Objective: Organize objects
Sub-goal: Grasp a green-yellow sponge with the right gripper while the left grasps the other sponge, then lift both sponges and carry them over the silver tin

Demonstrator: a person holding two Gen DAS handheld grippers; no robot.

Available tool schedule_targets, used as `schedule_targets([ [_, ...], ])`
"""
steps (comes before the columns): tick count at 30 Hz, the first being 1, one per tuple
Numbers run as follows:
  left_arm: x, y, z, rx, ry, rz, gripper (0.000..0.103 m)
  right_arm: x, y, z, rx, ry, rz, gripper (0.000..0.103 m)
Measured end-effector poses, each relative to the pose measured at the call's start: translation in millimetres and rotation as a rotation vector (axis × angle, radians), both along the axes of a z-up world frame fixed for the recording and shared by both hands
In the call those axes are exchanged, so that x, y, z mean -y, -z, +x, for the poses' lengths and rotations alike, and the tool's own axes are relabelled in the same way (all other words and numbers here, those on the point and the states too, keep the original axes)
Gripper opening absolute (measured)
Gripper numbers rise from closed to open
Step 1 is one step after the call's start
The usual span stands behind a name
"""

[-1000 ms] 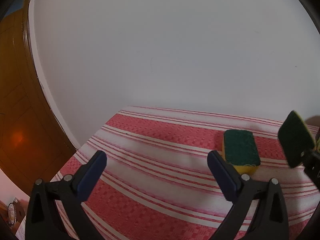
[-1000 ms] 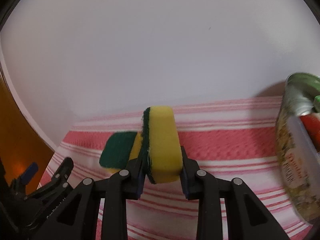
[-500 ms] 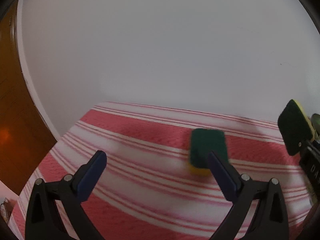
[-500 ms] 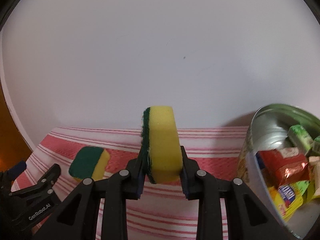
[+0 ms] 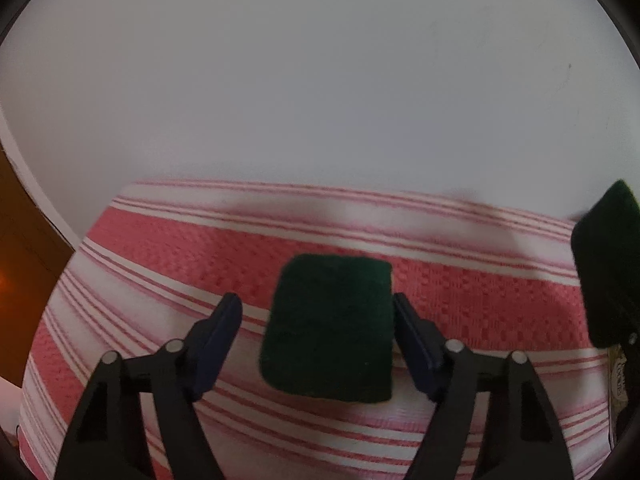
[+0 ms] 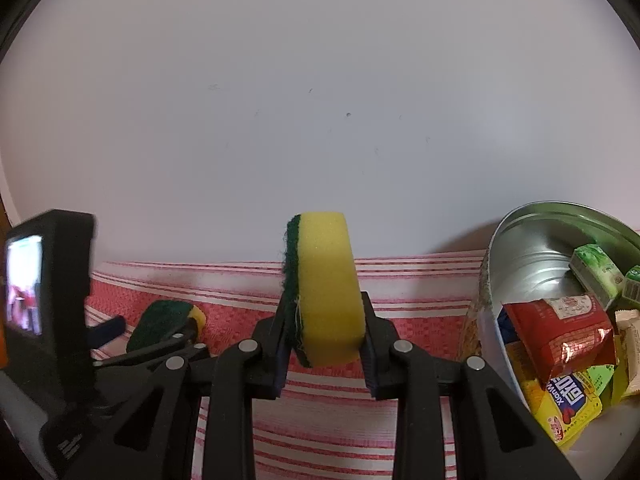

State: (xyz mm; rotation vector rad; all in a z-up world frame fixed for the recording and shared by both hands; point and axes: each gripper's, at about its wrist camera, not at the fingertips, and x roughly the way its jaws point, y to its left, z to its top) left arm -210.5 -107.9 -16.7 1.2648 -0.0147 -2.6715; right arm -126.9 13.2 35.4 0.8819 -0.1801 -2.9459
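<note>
Left gripper (image 5: 316, 312) closing around the flat sponge (image 5: 330, 326) lying green side up on the striped cloth (image 5: 160, 248); right pad about touching its edge, left pad apart. Right gripper (image 6: 324, 336) clamped on a second sponge (image 6: 326, 284) (upright, green layer leftward), raised just right of the flat sponge, beside the metal tin (image 6: 532, 252) of snack packets (image 6: 560, 336).

The surface (image 5: 168, 248) wears red and white stripes. A dark green sponge (image 5: 328, 324) lies at centre frame; another sponge (image 6: 324, 288) is yellow with a green edge. The tin (image 6: 528, 248) at right is silver, holding red, yellow and green packets (image 6: 560, 332). The tongs (image 6: 325, 344) are black.
</note>
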Motion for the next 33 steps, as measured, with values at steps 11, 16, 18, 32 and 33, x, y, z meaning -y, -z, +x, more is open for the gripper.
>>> schedule_targets([
  [11, 1, 0, 8, -0.009, 0.030, 0.061, 0.055, 4, -2, 4, -0.019, 0.003, 0.013, 0.032],
  [16, 2, -1, 12, -0.032, 0.014, 0.054, 0.055, 6, -3, 6, -0.025, 0.004, 0.014, 0.032],
  [18, 1, -3, 13, -0.044, 0.009, 0.049, 0.055, 7, -3, 6, -0.028, 0.003, 0.019, 0.032],
  [32, 4, -21, 58, -0.171, -0.030, 0.032, 0.055, 0, -5, 25, -0.079, -0.008, 0.062, 0.032],
  [33, 3, -22, 62, -0.179, -0.033, 0.027, 0.055, -2, -5, 28, -0.081, -0.007, 0.062, 0.032],
])
